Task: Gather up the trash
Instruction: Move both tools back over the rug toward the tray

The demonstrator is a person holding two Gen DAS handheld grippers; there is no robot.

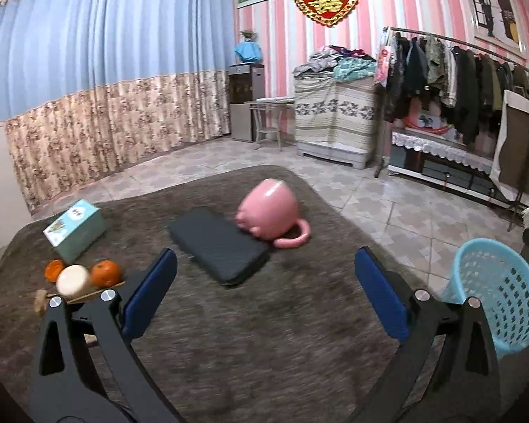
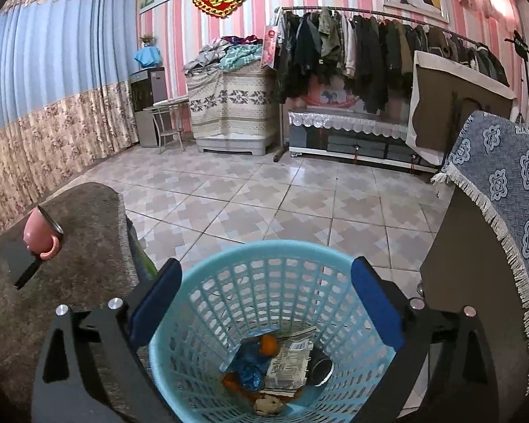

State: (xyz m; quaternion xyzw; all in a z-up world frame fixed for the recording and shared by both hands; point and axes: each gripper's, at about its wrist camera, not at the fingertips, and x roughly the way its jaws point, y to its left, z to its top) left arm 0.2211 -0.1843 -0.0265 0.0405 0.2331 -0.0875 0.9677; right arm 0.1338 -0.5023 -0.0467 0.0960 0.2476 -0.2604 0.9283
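left wrist view: your left gripper (image 1: 264, 282) is spread wide and empty over the rug (image 1: 201, 345), the basket (image 1: 493, 292) off to its right; go for real scraps, not the mug (image 1: 269, 213).
right wrist view: your right gripper (image 2: 266, 303) gapes empty above the basket (image 2: 229, 275), trash (image 2: 282, 363) at its bottom; lift clear of the rim.

One basket (image 1: 495, 296), one mug (image 1: 268, 211), two oranges (image 1: 105, 273), one box (image 1: 75, 230).

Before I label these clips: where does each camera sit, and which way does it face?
Left wrist: on the left gripper, facing the brown-covered table with pink mug and black case; its open blue-padded fingers show.
Right wrist: on the right gripper, looking down into the blue basket of trash; open fingers show.
Shared: basket, mug, table, clothes rack.
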